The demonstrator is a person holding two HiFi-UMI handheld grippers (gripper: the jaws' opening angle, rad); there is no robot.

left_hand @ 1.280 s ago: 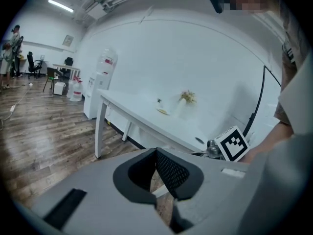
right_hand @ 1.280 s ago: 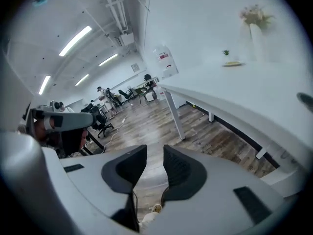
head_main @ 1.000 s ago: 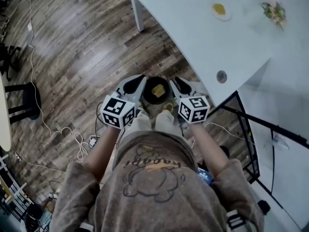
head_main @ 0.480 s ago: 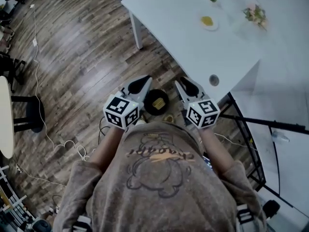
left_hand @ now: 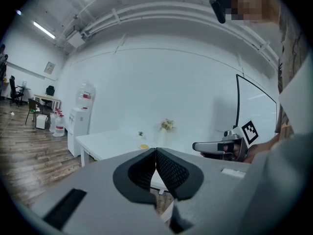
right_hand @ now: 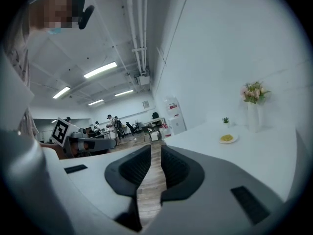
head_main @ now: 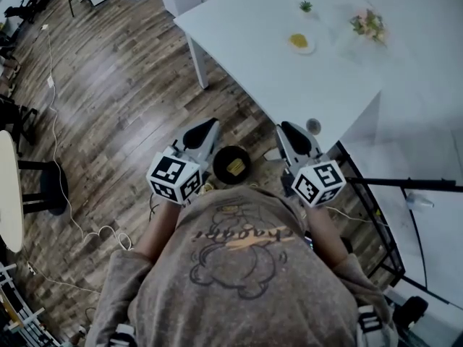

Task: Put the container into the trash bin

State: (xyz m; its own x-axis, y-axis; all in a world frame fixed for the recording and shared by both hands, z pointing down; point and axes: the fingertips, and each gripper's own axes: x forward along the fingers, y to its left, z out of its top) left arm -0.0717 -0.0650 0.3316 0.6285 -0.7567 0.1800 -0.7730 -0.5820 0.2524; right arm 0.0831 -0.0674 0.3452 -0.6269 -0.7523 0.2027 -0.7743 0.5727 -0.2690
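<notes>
A round black trash bin (head_main: pixel 232 165) stands on the wooden floor between my two grippers, with a yellowish item (head_main: pixel 236 167) lying inside it, too small to identify. My left gripper (head_main: pixel 210 123) hangs above the bin's left side; in the left gripper view its jaws (left_hand: pixel 156 151) meet at the tips, shut and empty. My right gripper (head_main: pixel 287 127) is above the bin's right side; in the right gripper view its jaws (right_hand: pixel 156 148) stand a narrow gap apart and are closing, with nothing between them. Both point roughly level.
A white table (head_main: pixel 289 85) reaches in from the upper right, its corner close to my right gripper. On it are a plate of yellow food (head_main: pixel 299 42), a small plant (head_main: pixel 306 6) and flowers (head_main: pixel 367 24). Cables (head_main: pixel 72 215) trail on the floor at left.
Both grippers have risen away from the trash bin, which now looks smaller and lies lower between them. The head view has lifted, showing more of the table and floor.
</notes>
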